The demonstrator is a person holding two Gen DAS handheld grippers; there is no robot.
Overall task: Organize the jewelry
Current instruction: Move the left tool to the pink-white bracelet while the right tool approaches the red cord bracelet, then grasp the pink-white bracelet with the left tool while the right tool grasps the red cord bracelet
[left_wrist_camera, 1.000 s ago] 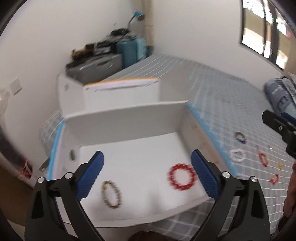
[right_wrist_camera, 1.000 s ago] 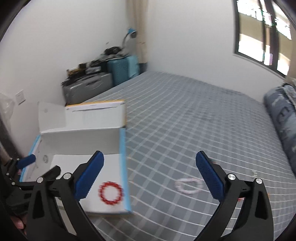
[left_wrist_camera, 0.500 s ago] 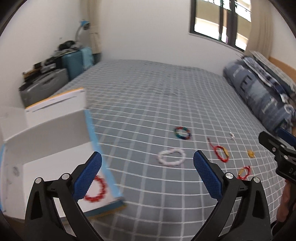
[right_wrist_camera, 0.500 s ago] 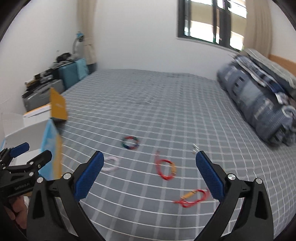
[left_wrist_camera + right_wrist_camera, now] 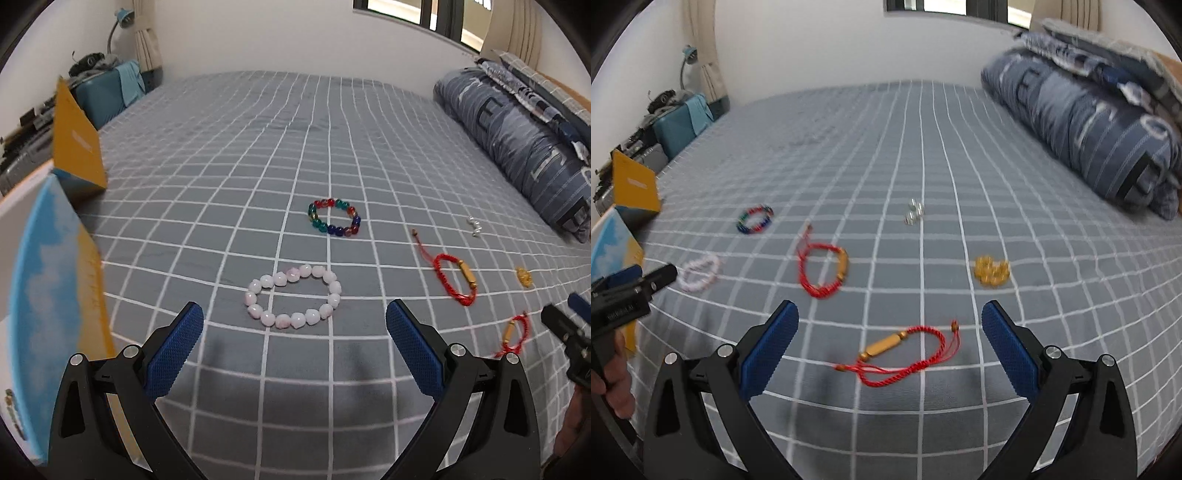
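Observation:
Jewelry lies spread on a grey checked bedspread. A pale pink bead bracelet [image 5: 292, 296] rests just ahead of my open left gripper [image 5: 294, 330], between its fingers. Beyond it lies a multicoloured bead bracelet [image 5: 334, 217]. A red cord bracelet with a gold tube [image 5: 904, 349] lies just in front of my open right gripper [image 5: 889, 334]. Farther off are a second red cord bracelet [image 5: 822, 271], a gold bead piece [image 5: 991, 271] and small silver pieces [image 5: 914, 213]. Both grippers hold nothing.
The white box with a blue and orange rim [image 5: 44, 280] stands at the left edge of the left wrist view. A folded blue striped quilt [image 5: 1086, 122] lies along the right side of the bed. Suitcases [image 5: 679, 125] stand against the far left wall.
Both grippers have swung right, away from the box with its red and mixed-bead bracelets, toward the loose jewelry on the bed. Both stayed open.

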